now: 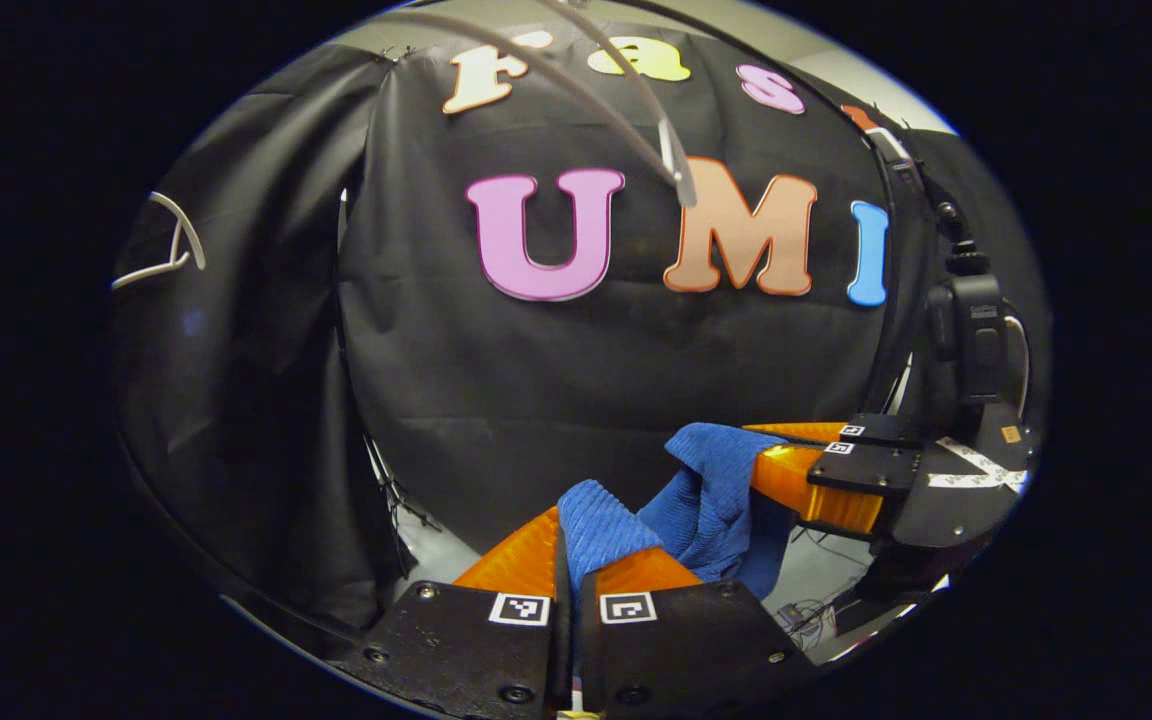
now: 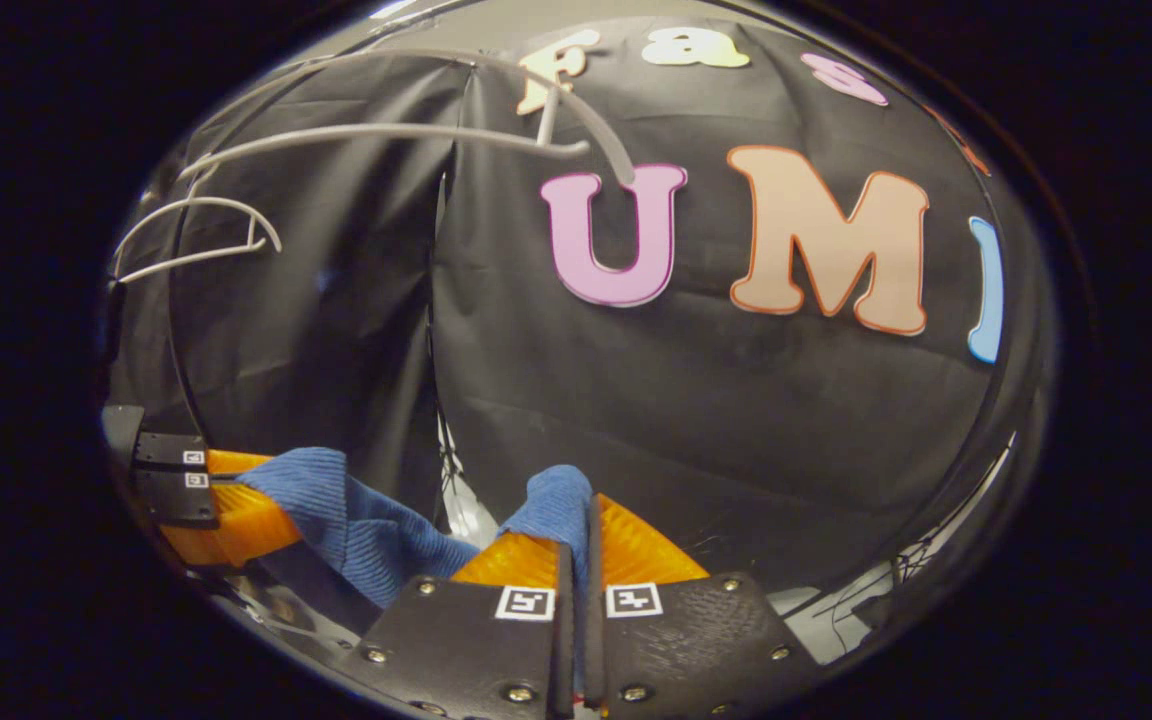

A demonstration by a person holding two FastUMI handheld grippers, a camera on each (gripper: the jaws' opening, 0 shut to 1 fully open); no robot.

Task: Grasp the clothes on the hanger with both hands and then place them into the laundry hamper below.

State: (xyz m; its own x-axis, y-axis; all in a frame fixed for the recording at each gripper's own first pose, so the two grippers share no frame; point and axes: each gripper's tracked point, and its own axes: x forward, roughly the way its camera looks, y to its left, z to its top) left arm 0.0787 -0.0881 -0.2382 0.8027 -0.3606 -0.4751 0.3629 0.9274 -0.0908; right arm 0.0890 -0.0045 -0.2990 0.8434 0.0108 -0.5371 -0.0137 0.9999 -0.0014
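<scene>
While both hand-held grippers pinch blue cloth point(image 1: 696, 500), white hanger point(image 2: 386, 135) above

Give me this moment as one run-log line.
left gripper: shut on blue garment | right gripper: shut on blue garment | garment: off hangers, hanging between both grippers | empty hanger overhead | hamper: unseen

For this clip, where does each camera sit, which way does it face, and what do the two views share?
Left gripper view: rides on the left hand-held gripper, facing the booth wall; its fingers pinch blue cloth, right hand-held gripper to the right.
Right gripper view: rides on the right hand-held gripper, facing the same wall; left hand-held gripper at far left.
Shared: the cloth strung between both, the bare hanger overhead.
</scene>
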